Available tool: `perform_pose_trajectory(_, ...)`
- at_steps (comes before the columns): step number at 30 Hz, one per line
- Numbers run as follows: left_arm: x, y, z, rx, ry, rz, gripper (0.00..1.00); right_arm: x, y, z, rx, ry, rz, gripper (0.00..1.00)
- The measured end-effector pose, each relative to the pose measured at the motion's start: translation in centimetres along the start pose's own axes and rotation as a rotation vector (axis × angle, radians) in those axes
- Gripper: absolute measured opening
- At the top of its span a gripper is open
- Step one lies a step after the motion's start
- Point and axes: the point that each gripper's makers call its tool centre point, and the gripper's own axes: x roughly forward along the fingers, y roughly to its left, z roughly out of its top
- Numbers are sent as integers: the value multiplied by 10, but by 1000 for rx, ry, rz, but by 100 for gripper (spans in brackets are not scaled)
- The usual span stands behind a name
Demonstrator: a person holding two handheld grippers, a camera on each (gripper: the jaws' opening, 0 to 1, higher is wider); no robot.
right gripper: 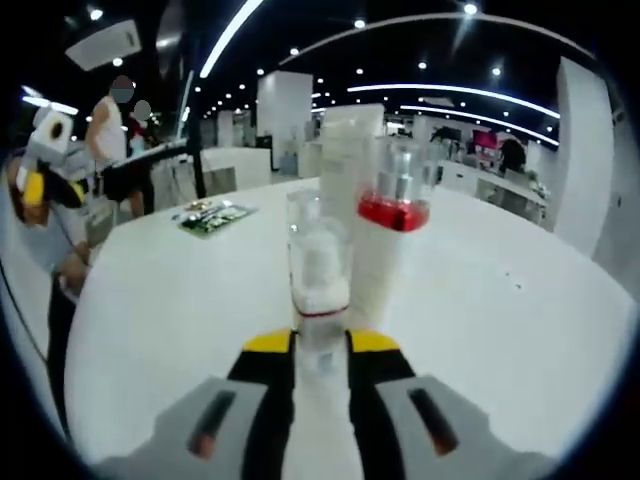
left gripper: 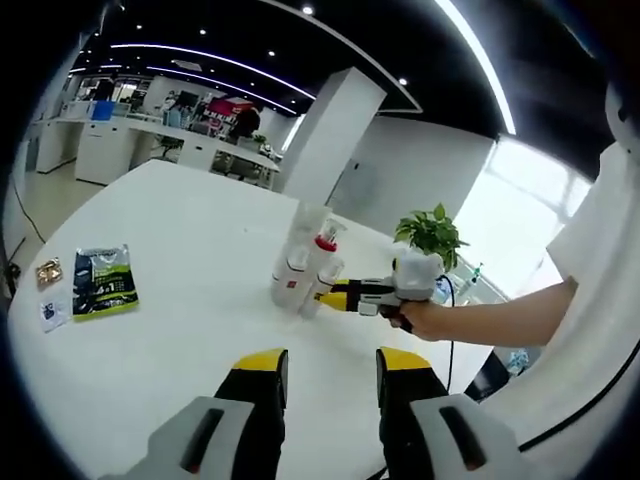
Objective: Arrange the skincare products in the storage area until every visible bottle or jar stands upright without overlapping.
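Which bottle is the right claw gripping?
The small clear bottle with a thin red band, between the right claw jaws; the taller red-collared bottle stands free behind.

Right claw [right gripper: 320, 352] clamped around upright clear bottle [right gripper: 319, 270].

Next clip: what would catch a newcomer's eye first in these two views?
The cluster of white skincare bottles standing mid-table, one with a red collar. In the right gripper view, the right gripper is closed around a clear-capped bottle at the front of that group; the left gripper view shows it reaching in from the right. Off to the side on the white table lies a dark green-edged packet.
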Motion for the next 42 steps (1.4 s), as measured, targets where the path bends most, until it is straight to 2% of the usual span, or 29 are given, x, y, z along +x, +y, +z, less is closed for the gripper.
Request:
perform_pose_trajectory(1,0,0,0,0,0,0,36,1,1,-2,9,15,19,19)
perform_pose_trajectory(6,0,0,-2,-9,-2,1,36,-4,-2,-2,0,29,23,20)
perform_pose_trajectory(24,3,0,-2,-26,-6,4,36,-2,-10,7,75,11,6,17)
perform_pose_trajectory(33,-1,1,-5,-36,-8,20,36,0,-5,8,73,15,11,17)
perform_pose_trajectory(36,0,2,-7,-42,-8,20,36,-4,-2,5,76,20,10,17)
perform_pose_trajectory(42,5,5,-8,-56,-13,27,37,-19,6,-16,115,59,0,19)
